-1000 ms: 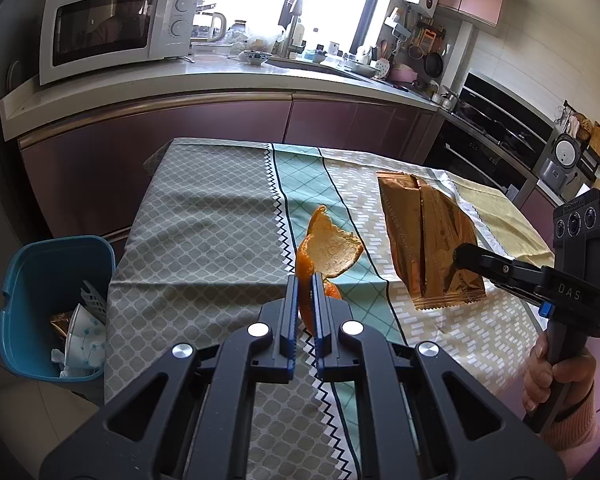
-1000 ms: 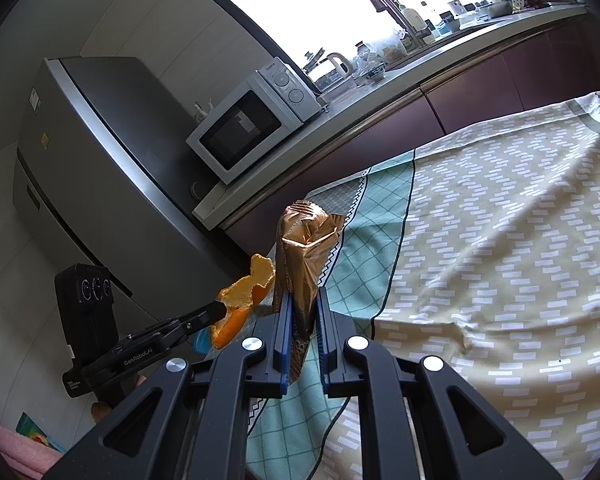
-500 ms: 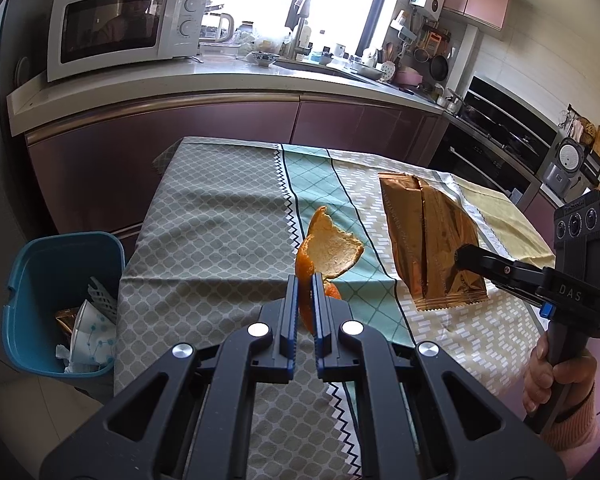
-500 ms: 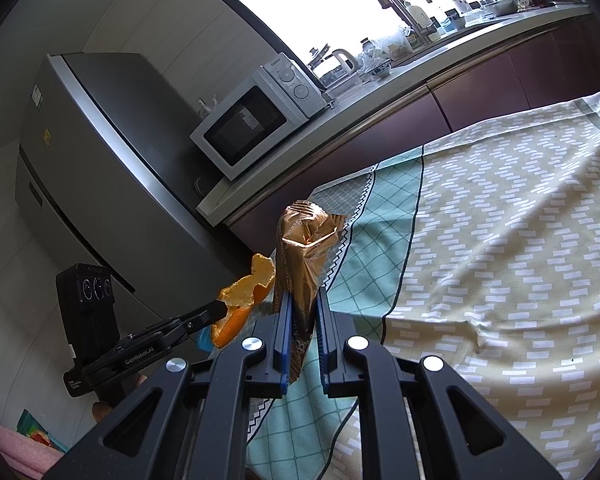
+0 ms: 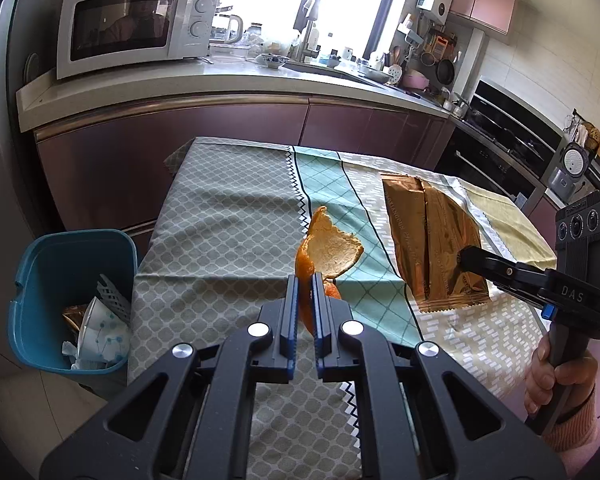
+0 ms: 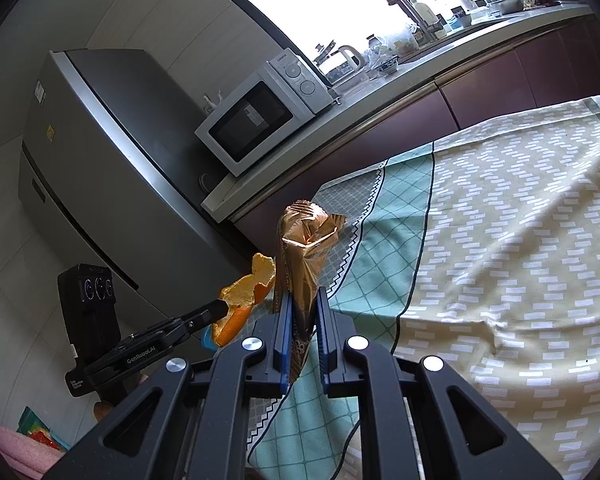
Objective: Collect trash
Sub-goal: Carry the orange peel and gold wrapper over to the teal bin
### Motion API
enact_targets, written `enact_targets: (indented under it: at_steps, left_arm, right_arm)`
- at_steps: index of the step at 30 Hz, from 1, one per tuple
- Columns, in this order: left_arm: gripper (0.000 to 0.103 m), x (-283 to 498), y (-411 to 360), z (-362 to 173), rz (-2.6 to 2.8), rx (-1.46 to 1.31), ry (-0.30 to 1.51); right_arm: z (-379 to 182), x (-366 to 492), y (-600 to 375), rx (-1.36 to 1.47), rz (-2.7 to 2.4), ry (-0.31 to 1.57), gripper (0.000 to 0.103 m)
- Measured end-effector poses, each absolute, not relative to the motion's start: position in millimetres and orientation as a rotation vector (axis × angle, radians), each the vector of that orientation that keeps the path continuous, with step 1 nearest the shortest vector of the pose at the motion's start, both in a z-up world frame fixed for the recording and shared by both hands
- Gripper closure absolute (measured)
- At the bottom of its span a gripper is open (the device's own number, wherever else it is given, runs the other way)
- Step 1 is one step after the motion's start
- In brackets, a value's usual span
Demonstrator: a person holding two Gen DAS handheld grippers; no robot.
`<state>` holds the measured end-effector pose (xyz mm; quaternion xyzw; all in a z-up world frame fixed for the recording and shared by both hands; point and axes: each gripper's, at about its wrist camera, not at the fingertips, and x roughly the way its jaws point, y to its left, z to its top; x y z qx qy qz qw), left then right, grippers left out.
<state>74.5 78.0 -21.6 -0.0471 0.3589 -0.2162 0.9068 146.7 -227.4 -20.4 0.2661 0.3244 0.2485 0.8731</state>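
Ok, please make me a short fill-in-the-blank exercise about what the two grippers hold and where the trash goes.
1. The left gripper is shut on a piece of orange ____.
2. The right gripper grips a crinkled wrapper whose colour is ____.
3. The bin beside the table is ____ in colour and already holds some trash.
4. On the counter behind the table stands a white ____.

Missing words: peel; gold; blue; microwave

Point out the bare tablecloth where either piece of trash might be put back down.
The grey-checked left strip beside the teal band is bare, as is the cream brick-patterned stretch. The blue bin on the floor already holds paper and wrappers, so it is crowded.
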Motion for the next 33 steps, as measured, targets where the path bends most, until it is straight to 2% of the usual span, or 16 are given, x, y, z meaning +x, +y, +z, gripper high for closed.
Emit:
enact_targets:
  at_steps: [33]
  left_arm:
    - [0.096,69,102,-17,-0.409,-0.121,0.727]
  right_arm:
    - [-22,156,-213,0.551,0.566,0.69,0.093]
